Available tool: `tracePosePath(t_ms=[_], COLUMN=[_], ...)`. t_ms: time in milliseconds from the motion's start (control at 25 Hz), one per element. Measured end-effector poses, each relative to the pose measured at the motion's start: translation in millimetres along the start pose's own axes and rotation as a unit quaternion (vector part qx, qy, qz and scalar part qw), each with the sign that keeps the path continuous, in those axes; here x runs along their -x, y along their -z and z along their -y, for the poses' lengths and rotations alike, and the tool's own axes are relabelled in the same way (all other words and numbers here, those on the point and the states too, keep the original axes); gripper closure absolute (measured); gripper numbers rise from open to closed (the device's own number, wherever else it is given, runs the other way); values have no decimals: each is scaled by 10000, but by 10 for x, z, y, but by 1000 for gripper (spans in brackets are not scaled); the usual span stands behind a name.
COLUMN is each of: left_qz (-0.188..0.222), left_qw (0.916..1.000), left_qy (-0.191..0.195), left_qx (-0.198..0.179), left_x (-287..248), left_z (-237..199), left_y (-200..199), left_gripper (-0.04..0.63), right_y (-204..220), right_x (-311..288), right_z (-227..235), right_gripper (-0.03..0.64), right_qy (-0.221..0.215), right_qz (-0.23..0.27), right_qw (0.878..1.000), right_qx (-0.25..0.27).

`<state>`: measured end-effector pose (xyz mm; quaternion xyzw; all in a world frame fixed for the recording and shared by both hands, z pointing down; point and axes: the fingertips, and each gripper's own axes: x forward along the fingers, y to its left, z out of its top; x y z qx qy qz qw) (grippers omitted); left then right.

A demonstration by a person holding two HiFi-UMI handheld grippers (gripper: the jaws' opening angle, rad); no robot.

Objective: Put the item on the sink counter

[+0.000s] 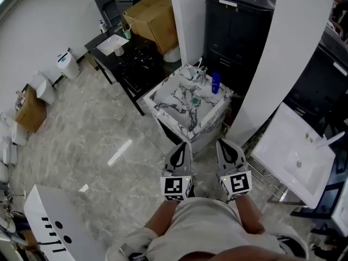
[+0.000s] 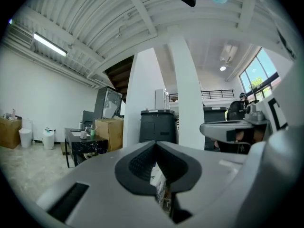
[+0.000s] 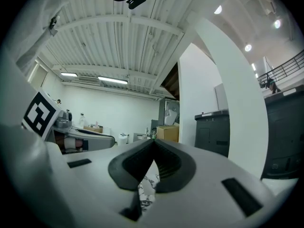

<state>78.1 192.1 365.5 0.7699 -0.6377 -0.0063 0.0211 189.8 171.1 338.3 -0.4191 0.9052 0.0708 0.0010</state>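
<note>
The sink counter (image 1: 208, 128) is a white marble-patterned block standing on the floor just ahead of me. On it are a blue bottle (image 1: 216, 82), a small green item (image 1: 194, 100) and a cup with brushes (image 1: 199, 73). My left gripper (image 1: 182, 146) and right gripper (image 1: 223, 144) are held side by side close to my body, pointing at the counter's near corner. Both are shut with nothing between the pads. In the left gripper view the jaws (image 2: 154, 144) meet at the tip, as they do in the right gripper view (image 3: 153, 142).
A tall black cabinet (image 1: 237, 26) and a white pillar (image 1: 285, 58) stand behind the counter. A black table (image 1: 130, 64) and a cardboard box (image 1: 155, 19) are at the back left. A white basin (image 1: 298, 156) is on the right, a white board (image 1: 51, 227) at bottom left.
</note>
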Motion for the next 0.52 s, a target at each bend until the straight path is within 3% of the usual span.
tracePosePath(t_ms=[280, 520], left_qz=[-108, -209], left_qw=[9999, 9995], left_qy=[-86, 117], left_qx=[-82, -212], left_x=[10, -102], left_z=[-46, -73], left_y=[50, 107], left_gripper=[584, 584], right_y=[60, 174], right_x=[24, -64], right_z=[20, 43], right_gripper=[612, 612], right_qy=[3, 138], right_qz=[-103, -135], right_qw=[9999, 9996], right_qx=[-80, -213])
